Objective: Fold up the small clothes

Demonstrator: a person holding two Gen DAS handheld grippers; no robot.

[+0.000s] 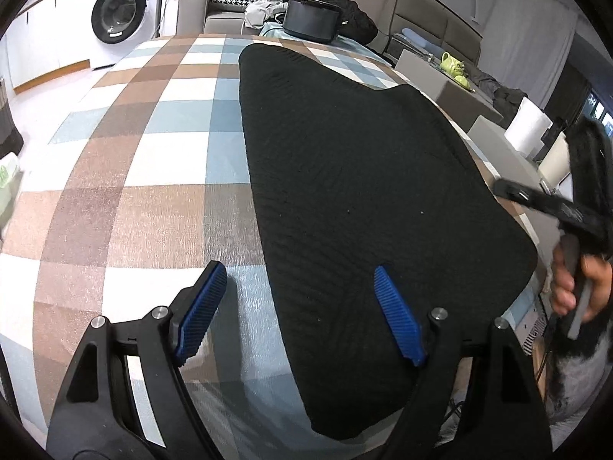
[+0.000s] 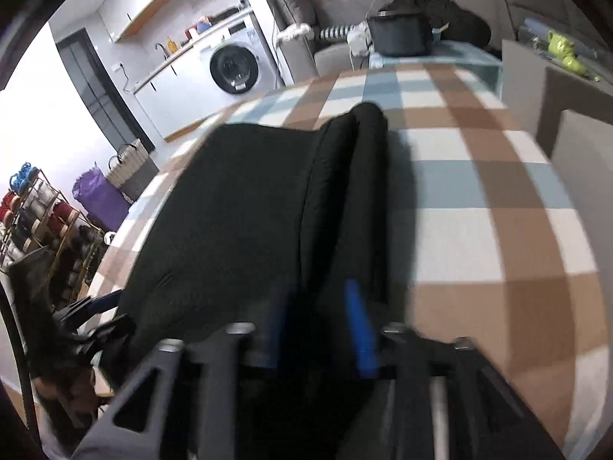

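A black knitted garment (image 1: 345, 172) lies flat on the checked tablecloth (image 1: 153, 153), stretching from the near edge toward the far end. My left gripper (image 1: 300, 306) is open at its near left corner, with one blue pad (image 1: 203, 310) over bare cloth and the other over the garment. In the right wrist view, which is blurred, the garment (image 2: 237, 199) shows a raised fold running away from me. My right gripper (image 2: 318, 326) stands open over that fold, its pads apart and not pressing the fabric. A hand (image 1: 582, 283) carries the right gripper at the table's right edge.
A black bin (image 1: 310, 19) stands past the table's far end, with a washing machine (image 1: 118, 11) at the back left. Grey boxes (image 1: 452, 88) and a paper roll (image 1: 528, 126) crowd the right side. A shelf rack (image 2: 38, 222), purple bag (image 2: 99, 199) and woven basket (image 2: 130, 165) stand on the floor.
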